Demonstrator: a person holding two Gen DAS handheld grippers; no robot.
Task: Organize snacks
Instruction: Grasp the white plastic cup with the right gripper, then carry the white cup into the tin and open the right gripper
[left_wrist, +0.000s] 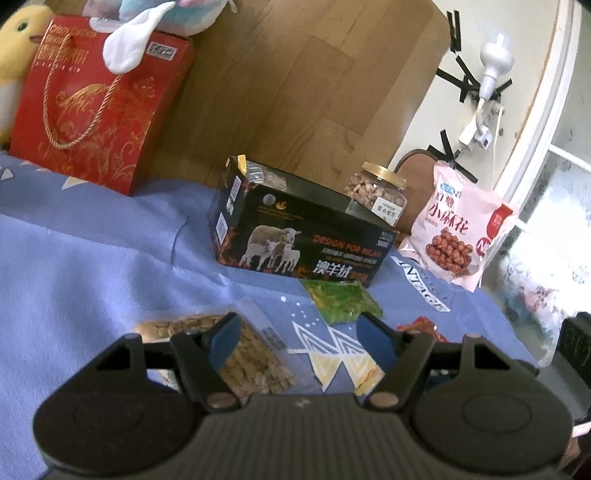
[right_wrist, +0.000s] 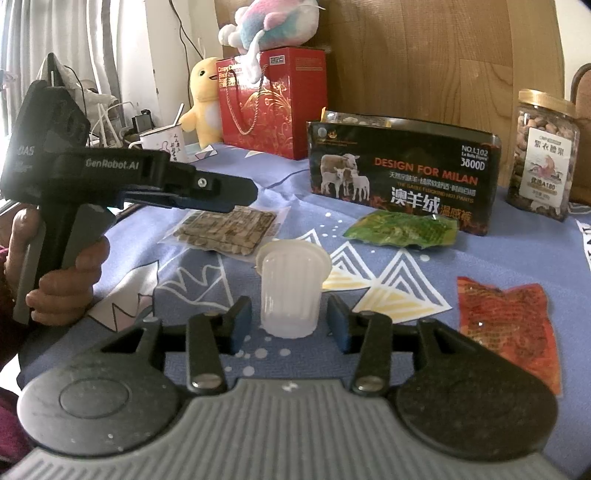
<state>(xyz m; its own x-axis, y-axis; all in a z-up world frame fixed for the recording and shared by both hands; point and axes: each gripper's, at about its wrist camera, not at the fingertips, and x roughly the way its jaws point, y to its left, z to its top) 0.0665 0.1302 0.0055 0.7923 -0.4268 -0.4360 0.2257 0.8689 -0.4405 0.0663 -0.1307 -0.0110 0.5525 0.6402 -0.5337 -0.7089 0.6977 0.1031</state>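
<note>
A black open-top box (left_wrist: 295, 229) (right_wrist: 402, 173) printed with sheep stands on the blue cloth and holds some snacks. A clear pack of seeds (left_wrist: 236, 350) (right_wrist: 229, 229), a green packet (left_wrist: 341, 301) (right_wrist: 402, 229) and a red packet (right_wrist: 506, 325) lie in front of it. A white jelly cup (right_wrist: 290, 291) stands upside down between the open fingers of my right gripper (right_wrist: 290, 323), untouched. My left gripper (left_wrist: 295, 341) (right_wrist: 221, 195) is open and empty, hovering above the seed pack.
A glass jar of nuts (left_wrist: 376, 194) (right_wrist: 543, 155) and a pink snack bag (left_wrist: 458, 236) stand right of the box. A red gift bag (left_wrist: 96, 107) (right_wrist: 273, 103) with plush toys stands behind left. A white mug (right_wrist: 166, 142) sits far left.
</note>
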